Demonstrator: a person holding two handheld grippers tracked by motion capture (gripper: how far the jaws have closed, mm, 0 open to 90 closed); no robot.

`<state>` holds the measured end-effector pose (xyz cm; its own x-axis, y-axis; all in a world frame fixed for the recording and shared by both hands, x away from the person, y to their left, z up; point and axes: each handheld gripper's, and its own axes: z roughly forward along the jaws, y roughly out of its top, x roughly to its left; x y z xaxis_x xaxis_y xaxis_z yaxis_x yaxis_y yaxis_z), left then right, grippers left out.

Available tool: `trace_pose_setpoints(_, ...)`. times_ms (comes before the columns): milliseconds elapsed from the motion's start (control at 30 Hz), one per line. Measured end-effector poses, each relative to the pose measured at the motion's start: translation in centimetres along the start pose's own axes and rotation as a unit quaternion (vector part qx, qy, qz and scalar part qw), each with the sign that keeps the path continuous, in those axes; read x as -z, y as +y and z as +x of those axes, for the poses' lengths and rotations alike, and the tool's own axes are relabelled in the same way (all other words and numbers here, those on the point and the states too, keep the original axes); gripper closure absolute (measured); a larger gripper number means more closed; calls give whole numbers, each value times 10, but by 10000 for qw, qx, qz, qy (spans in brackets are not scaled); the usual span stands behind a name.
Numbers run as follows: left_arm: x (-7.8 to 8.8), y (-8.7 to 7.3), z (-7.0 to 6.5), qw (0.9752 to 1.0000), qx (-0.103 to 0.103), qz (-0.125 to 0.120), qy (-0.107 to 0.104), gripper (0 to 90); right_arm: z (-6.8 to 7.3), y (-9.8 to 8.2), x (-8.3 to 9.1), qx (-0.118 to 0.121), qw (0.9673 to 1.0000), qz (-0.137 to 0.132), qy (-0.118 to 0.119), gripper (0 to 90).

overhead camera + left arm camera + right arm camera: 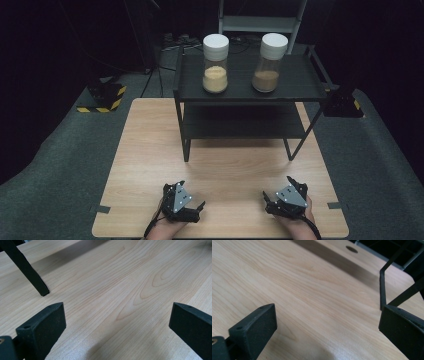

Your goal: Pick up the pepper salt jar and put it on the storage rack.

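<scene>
Left gripper (176,186): jaws spread wide with nothing between them, resting on the near left part of the wooden table (150,150); its own view shows bare wood between the jaws and one black shelf leg (27,270) ahead.
Right gripper (296,182): likewise released and empty, at the near right of the table, pointing toward the rack.
Jars: two clear jars with white lids stand side by side but apart on the top of the black shelf rack (295,90) at the far side; the left jar (215,62) holds pale yellow grain, the right jar (270,62) a browner one.
Progress: nothing looks begun; both jars sit untouched, well apart from the grippers, so reaching and grasping all remain.
Orientation: each jar stands upright, long axis vertical, lid up.
Lower shelf (240,122): appears bare.
</scene>
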<state>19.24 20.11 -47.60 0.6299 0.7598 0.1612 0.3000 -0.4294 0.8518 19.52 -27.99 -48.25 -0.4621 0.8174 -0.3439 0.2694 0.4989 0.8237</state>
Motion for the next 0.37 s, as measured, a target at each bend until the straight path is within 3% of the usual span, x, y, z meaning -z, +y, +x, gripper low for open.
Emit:
trace_pose_setpoints(133,0,1,-2,10000,-24,19,39,9,1,5,-1,68,9998,196,-3,8)
trace_pose_setpoints(367,0,0,-2,10000,49,-10,74,10,2,6,-1,187,9996,213,6,8)
